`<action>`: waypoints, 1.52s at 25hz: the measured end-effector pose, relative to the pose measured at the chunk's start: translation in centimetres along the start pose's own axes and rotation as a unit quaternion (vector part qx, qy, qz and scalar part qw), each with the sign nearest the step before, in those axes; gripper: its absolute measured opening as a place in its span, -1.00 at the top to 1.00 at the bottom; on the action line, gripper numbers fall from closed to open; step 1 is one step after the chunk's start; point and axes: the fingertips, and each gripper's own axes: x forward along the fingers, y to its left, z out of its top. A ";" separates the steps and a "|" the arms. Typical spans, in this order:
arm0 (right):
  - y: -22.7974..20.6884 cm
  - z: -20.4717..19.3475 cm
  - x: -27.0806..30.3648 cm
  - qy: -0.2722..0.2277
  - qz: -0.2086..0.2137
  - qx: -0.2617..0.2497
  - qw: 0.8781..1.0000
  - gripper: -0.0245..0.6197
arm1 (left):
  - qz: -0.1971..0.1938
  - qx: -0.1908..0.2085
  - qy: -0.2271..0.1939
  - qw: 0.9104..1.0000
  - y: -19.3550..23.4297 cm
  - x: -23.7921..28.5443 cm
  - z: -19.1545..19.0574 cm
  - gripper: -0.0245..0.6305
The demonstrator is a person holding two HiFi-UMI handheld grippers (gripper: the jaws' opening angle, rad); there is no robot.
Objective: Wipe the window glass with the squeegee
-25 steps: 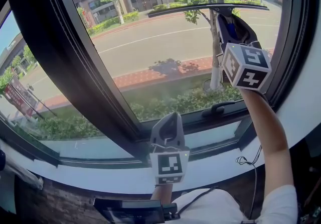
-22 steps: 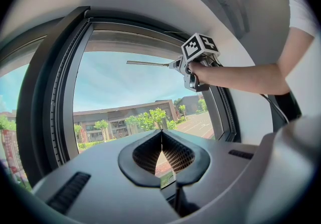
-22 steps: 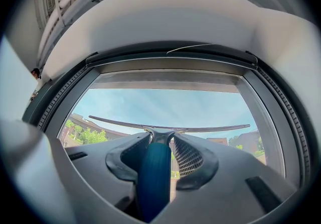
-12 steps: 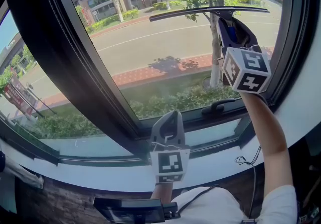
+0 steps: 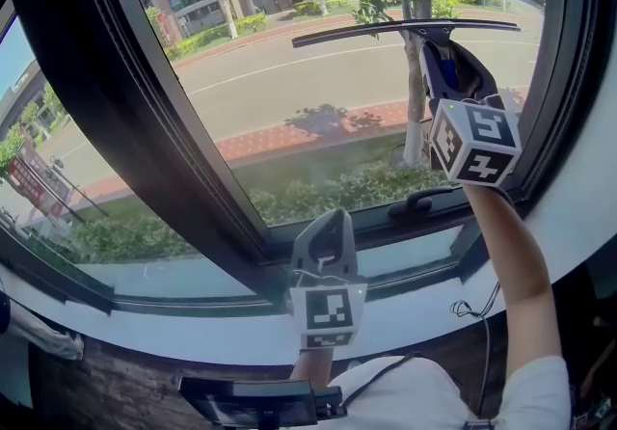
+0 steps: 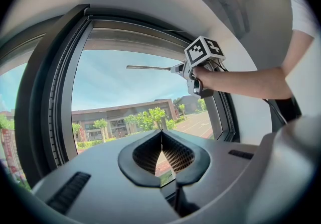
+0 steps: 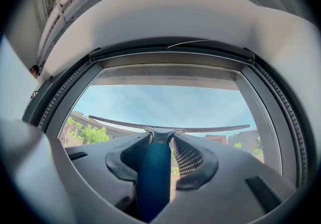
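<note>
The right gripper is raised high against the window glass, its jaws clamped on the blue handle of the squeegee. In the right gripper view that handle fills the space between the jaws, pressed toward the left one. The blade lies nearly level across the upper part of the pane. Its right end sits close to the right side of the dark window frame. Its left end stops well short of the slanting mullion, leaving a wide strip of bare glass on that side. Below the blade the pane runs open down to the bottom rail, where a black window handle lies.

The left gripper hangs low over the white sill, well apart from the squeegee. Its jaws meet at the tips with nothing between them.
</note>
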 end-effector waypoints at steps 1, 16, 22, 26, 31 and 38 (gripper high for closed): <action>0.0 -0.2 -0.1 0.001 0.000 0.000 1.000 0.46 | 0.000 0.000 -0.001 1.000 0.0 0.0 0.0 0.92; 0.0 -2.3 -1.3 0.017 -0.003 0.009 1.000 0.46 | -0.007 -0.002 0.001 1.000 -0.4 0.2 -0.1 0.92; 0.2 -3.3 -1.6 0.026 -0.001 0.009 1.000 0.46 | -0.008 -0.003 0.000 1.000 -0.4 0.4 -0.1 0.92; 0.2 -3.8 -2.0 0.028 0.000 0.004 1.000 0.46 | -0.011 -0.003 0.002 1.000 -0.7 0.4 -0.2 0.92; 0.3 -4.5 -2.4 0.031 0.001 0.002 1.000 0.46 | -0.013 -0.004 0.002 1.000 -1.0 0.5 -0.3 0.92; 0.5 -6.0 -3.0 0.041 0.001 0.009 0.999 0.46 | -0.013 -0.005 0.003 1.000 -1.0 0.5 -0.3 0.92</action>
